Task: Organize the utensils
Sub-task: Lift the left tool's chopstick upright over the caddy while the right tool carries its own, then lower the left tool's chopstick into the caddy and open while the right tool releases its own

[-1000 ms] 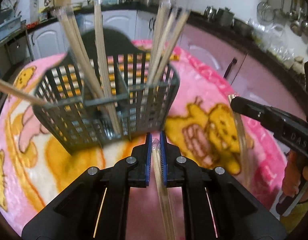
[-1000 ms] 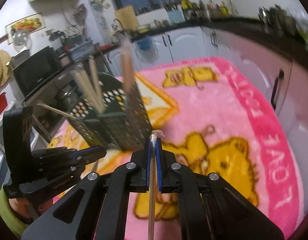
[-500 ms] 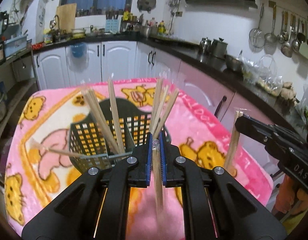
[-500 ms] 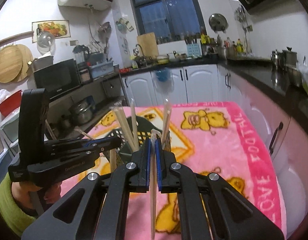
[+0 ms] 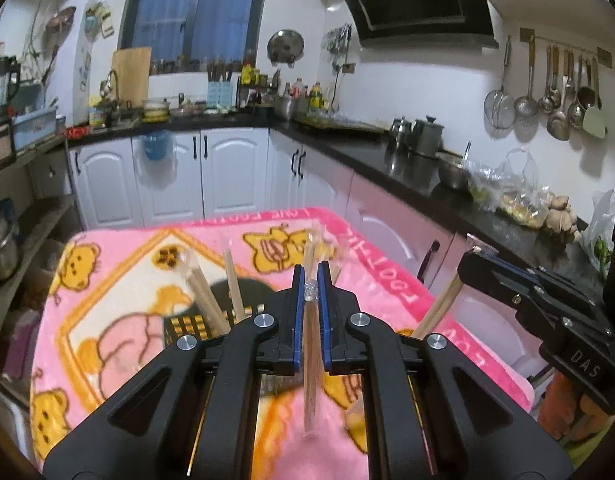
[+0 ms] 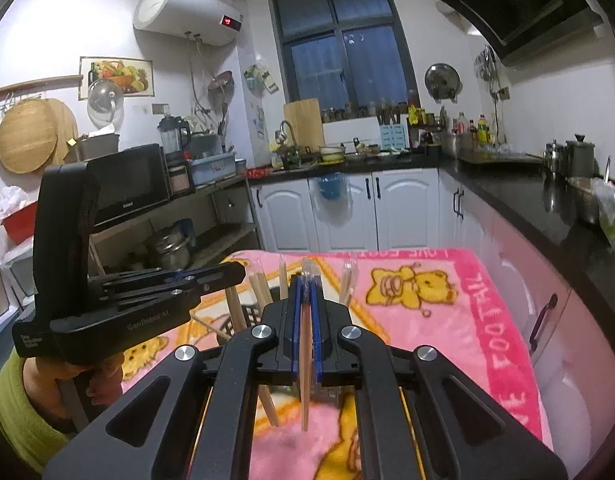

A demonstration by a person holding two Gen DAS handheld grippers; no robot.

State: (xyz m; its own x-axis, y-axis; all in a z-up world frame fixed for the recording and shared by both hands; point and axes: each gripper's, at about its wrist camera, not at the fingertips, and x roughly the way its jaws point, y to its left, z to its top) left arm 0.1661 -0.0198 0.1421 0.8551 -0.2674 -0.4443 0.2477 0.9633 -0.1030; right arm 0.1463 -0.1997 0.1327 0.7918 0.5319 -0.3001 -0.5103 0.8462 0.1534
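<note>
My left gripper (image 5: 310, 271) is shut on a pair of chopsticks in a clear sleeve (image 5: 309, 364), which hangs down between the blue pads. My right gripper (image 6: 306, 280) is likewise shut on a sleeved pair of chopsticks (image 6: 305, 364). Both are held above the pink blanket. The black slotted basket (image 5: 186, 323) stands just beyond the left fingers, mostly hidden, with several chopsticks (image 5: 205, 294) standing in it. In the right wrist view the basket (image 6: 236, 320) shows between the two grippers, and the left gripper (image 6: 233, 275) is at the left. The right gripper (image 5: 474, 259) shows at the right of the left wrist view.
A pink blanket with yellow bears (image 5: 119, 280) covers the table. A black kitchen counter (image 5: 407, 168) with pots and bags runs along the right, white cabinets (image 6: 343, 212) stand behind, and a shelf with a microwave (image 6: 127, 188) is at the left. A hand and a green sleeve (image 6: 11, 404) hold the left gripper.
Both grippers have risen with their chopsticks and tipped up towards the room. The basket has dropped low in both views, and now sits mostly behind the fingers.
</note>
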